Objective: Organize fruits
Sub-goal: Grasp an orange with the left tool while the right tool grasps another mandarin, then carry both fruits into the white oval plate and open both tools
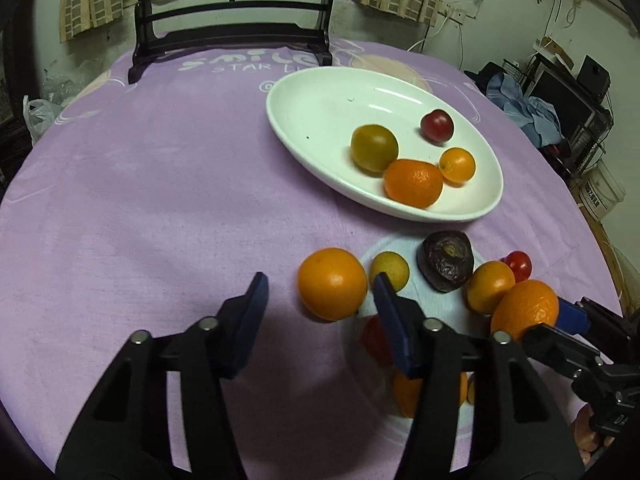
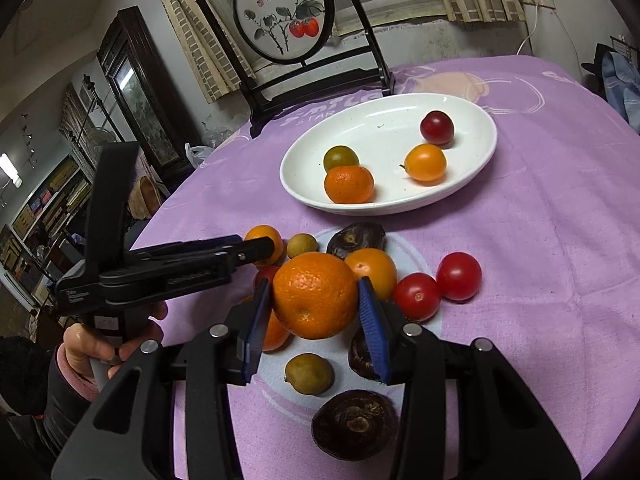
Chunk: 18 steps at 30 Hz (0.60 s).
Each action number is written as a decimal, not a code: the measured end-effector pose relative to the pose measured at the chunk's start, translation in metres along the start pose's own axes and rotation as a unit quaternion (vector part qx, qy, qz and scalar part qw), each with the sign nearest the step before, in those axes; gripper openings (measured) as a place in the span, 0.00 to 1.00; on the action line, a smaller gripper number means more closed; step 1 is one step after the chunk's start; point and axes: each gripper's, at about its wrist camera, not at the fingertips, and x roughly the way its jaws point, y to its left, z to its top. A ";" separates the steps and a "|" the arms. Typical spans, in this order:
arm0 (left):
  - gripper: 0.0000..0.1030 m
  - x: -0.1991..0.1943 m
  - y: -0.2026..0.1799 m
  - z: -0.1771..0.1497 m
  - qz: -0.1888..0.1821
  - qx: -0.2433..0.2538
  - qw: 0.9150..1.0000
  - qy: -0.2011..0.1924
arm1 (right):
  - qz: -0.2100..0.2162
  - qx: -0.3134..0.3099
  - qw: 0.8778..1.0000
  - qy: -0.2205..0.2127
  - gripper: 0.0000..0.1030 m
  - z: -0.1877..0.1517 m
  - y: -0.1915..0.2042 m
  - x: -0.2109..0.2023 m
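Two grippers out: my right gripper (image 2: 312, 300) clamps a big orange (image 2: 316, 295) just above the near pile, my left gripper (image 1: 320, 292) sits half-open around another orange (image 1: 332, 283), not pinching. Plate (image 2: 472, 168) far.

My left wrist camera looks steeply down past its own fingers at the purple tablecloth (image 1: 160, 184) from close in. My right one sits to its right, just as near, angled toward the framed painting (image 2: 280, 16). Both share the white plate (image 1: 304, 136) – and the loose fruit before it.
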 end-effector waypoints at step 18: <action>0.38 0.003 -0.006 0.001 0.007 0.017 0.999 -0.028 | 0.000 0.002 1.000 -0.012 0.43 -0.001 -0.001 -0.006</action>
